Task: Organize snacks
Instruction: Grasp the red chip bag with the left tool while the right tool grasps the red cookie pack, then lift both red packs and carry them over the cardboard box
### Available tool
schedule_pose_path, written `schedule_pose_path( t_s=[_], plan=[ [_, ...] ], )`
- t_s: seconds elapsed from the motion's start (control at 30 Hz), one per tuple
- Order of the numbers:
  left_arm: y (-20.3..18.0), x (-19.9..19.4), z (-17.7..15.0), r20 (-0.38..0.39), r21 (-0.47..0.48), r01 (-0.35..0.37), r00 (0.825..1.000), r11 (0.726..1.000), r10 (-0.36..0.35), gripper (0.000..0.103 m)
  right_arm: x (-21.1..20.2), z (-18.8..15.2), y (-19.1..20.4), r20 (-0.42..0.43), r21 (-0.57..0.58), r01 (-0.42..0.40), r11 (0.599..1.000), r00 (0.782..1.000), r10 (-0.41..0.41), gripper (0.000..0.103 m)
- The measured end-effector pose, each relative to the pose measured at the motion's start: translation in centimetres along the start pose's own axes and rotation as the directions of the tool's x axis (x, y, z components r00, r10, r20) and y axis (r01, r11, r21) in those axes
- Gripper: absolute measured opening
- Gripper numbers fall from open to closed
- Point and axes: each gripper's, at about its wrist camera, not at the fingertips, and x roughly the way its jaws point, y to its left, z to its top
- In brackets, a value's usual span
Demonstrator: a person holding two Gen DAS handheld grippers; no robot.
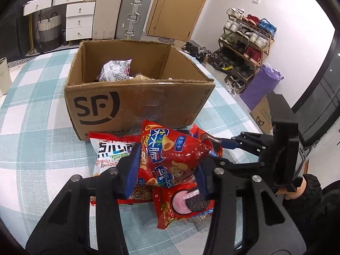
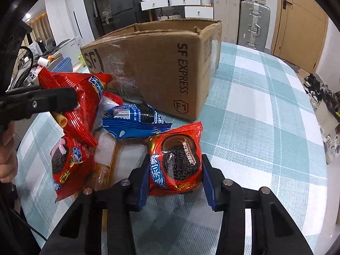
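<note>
Left gripper (image 1: 166, 170) was clamped on the red cone-snack bag (image 1: 170, 150), lifted just before the cardboard box (image 1: 140, 104). Right gripper (image 2: 175, 182) pinched the Oreo pack (image 2: 176, 161). Advice: clear the rim, then release.

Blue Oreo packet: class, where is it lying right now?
In the right wrist view the blue Oreo packet lies on the table left of centre, just before the cardboard box, behind the red Oreo packet.

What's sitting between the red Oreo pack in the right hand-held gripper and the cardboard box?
In the right wrist view, a blue Oreo pack lies between the red Oreo pack and the cardboard box, close to the box's base.
</note>
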Motion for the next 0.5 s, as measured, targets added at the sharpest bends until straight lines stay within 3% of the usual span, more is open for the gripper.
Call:
schedule_pose_path(
  t_s=[0.5],
  plan=[
    [0.2,-5.7,-0.2,0.114,-0.026,-0.033,0.993,0.999,0.036,0.042,-5.8,0.1,0.6,0.125,0.016,0.041,0.999,0.991,-0.043,0.043]
  ],
)
